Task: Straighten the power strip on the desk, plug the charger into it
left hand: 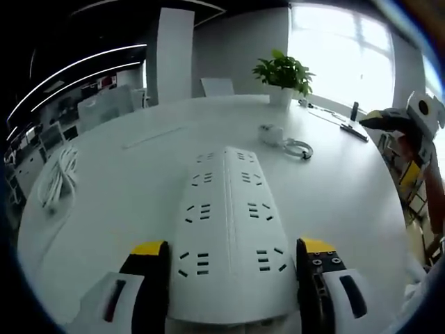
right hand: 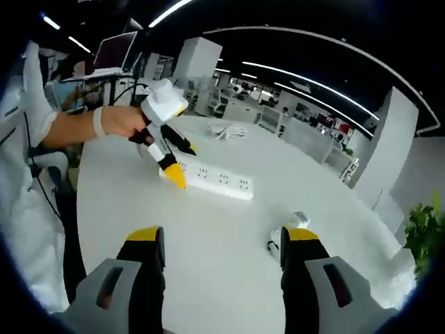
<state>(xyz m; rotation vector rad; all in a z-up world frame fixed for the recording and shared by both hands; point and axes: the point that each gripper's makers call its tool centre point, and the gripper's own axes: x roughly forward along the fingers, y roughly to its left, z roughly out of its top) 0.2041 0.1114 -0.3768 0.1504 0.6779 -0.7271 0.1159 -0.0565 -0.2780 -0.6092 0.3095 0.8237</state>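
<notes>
Between the left gripper [left hand: 233, 261]'s spread jaws the power strip [left hand: 228, 229] runs lengthwise toward twelve o'clock, charger [left hand: 272, 133] beyond near one o'clock, while the empty, parted right gripper [right hand: 221, 245] hangs back.

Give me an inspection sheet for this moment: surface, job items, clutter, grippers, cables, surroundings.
Surface: white desk, mostly bare.
Job's things: white power strip lies flat; the white charger sits beyond it, unplugged.
Clutter: potted plant at the far edge; dark items near the window, too small to identify.
Grippers: left gripper open, jaws straddling the strip's near end; right gripper open, empty, above the desk.
Cables: charger's cable coiled beside it; a white coiled cord lies apart.
Surroundings: open office, ceiling light strips, bright window.
</notes>
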